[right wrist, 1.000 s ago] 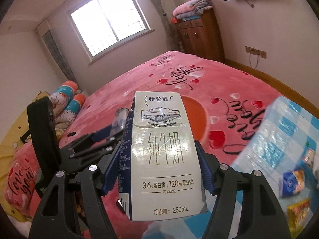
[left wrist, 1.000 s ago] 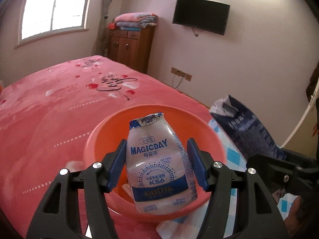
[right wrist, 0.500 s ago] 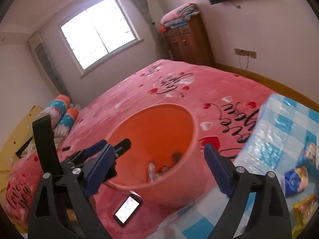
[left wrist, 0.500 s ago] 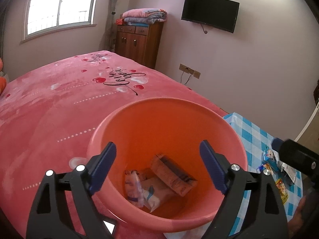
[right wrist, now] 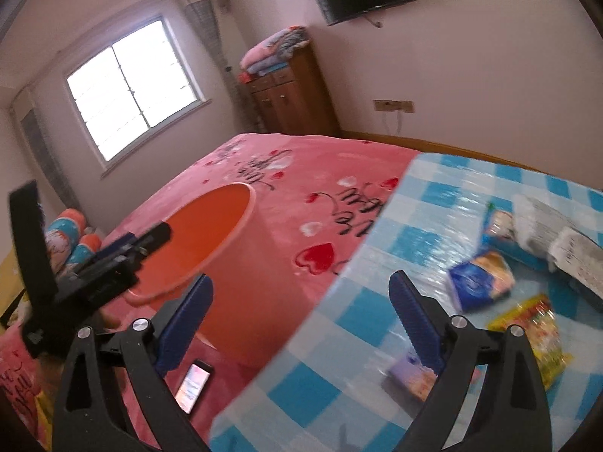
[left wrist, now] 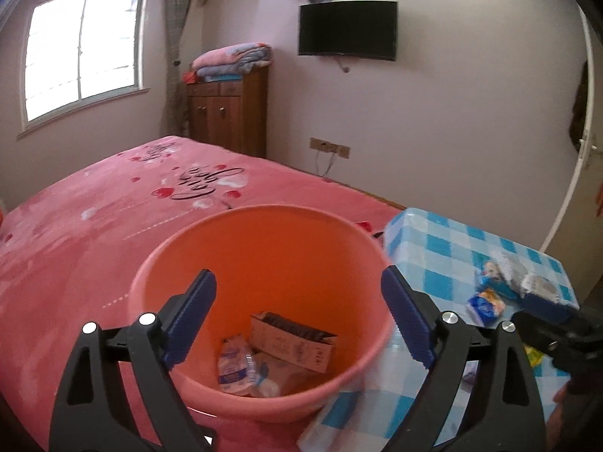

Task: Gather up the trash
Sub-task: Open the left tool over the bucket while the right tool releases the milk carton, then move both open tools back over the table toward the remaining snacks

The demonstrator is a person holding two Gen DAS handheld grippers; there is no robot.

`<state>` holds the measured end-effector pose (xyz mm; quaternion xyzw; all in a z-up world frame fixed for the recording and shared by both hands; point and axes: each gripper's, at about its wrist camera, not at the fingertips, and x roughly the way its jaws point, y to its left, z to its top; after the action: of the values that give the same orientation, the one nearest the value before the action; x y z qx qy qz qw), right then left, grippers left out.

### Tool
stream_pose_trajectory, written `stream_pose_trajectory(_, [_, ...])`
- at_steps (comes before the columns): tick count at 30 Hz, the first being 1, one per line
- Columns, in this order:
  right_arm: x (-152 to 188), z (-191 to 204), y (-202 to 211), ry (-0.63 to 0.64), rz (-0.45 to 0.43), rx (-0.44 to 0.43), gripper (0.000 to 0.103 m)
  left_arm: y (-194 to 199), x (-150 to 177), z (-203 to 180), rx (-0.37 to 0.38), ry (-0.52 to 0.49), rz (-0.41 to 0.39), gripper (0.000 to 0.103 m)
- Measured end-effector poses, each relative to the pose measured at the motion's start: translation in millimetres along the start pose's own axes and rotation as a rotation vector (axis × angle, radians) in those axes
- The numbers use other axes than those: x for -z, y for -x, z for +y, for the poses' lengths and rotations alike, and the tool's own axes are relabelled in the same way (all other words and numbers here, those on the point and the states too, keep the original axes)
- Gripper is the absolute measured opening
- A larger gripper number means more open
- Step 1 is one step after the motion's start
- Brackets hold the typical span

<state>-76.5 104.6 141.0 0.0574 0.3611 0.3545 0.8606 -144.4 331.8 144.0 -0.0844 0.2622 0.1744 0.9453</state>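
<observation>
An orange bucket stands on the pink bed, and a brown carton and a white plastic bottle lie at its bottom. My left gripper hangs over the bucket's near rim, its jaws opening with nothing between them. My right gripper hovers over the edge of the blue checked table, jaws also opening and empty. On that table lie a blue packet, a yellow-red packet, a purple packet and crumpled white wrappers. The right wrist view also shows the bucket at left.
A phone with its screen lit lies on the bed beside the bucket's base. A wooden cabinet with folded blankets stands against the far wall, with a wall-mounted TV to its right. The bed spreads left of the bucket.
Both grippers have opened: the bottle has left the left jaws and the milk carton the right jaws. The right gripper has swung right and down, from over the bucket to the checked table.
</observation>
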Motion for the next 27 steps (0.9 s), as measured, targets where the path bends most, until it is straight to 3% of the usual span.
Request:
stream_pose_trajectory(3, [7.1, -11.1, 5.9, -0.031, -0.007, 0.024, 0.094, 4.8, 1.1, -8.5, 0.036, 0.003, -0.005, 0.095])
stream_pose_trajectory(13, [17.6, -41.9, 40.4, -0.080, -0.097, 0.092, 0.098, 9.5, 8.5, -36.8, 0.104, -0.023, 0.029, 0.095])
stream_pose_trajectory(27, [33.2, -89.8, 73.7, -0.142, -0.158, 0.108, 0.098, -2.6, 27.9, -79.4, 0.131, -0.065, 0.124, 0.095])
